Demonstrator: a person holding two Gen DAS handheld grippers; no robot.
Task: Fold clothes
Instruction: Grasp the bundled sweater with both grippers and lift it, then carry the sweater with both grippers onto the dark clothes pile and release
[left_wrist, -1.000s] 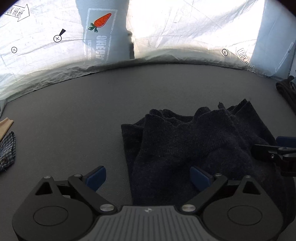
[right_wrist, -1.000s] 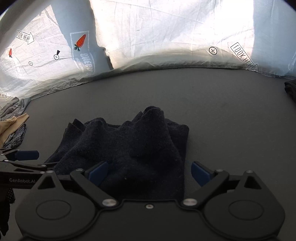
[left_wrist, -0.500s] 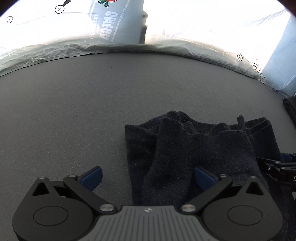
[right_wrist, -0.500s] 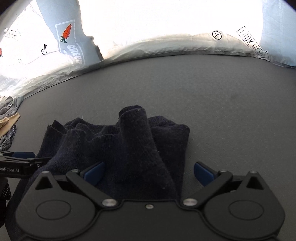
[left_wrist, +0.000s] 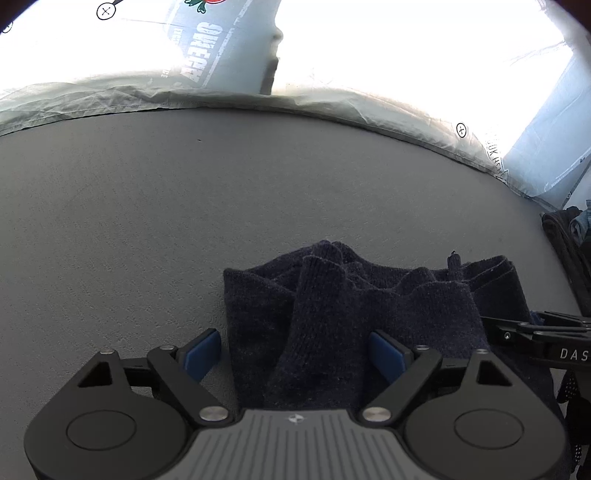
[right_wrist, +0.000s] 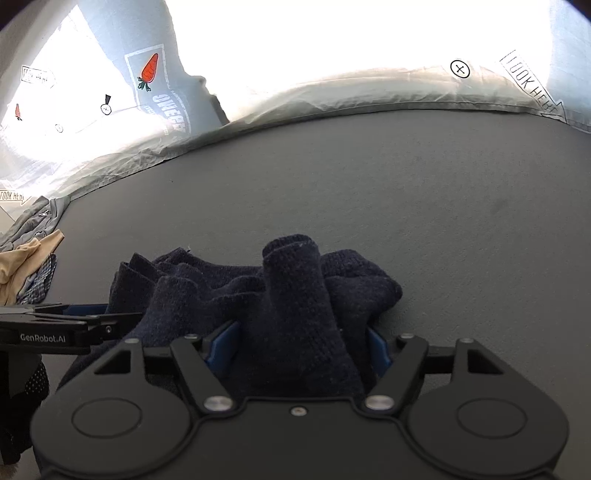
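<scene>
From the left wrist, the left gripper (left_wrist: 295, 350) stands wide over the dark sweater's (left_wrist: 369, 306) left edge on the grey table (left_wrist: 147, 221). From the right wrist, the right gripper (right_wrist: 295, 345) pinches a sweater fold; "GenRobot.AI" marks the gripper left of it, "LOOK HERE" the sheet (right_wrist: 406, 88) beyond.

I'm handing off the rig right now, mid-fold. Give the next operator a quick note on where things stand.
Left gripper: open, straddling the near left edge of the dark knit garment.
Right gripper: jaws narrowed onto a raised ridge of the garment's right side; grip looks closed.
Garment lies bunched on the grey table.
Done: garment partly gathered.
Left: close left, complete and flatten the fold.
</scene>
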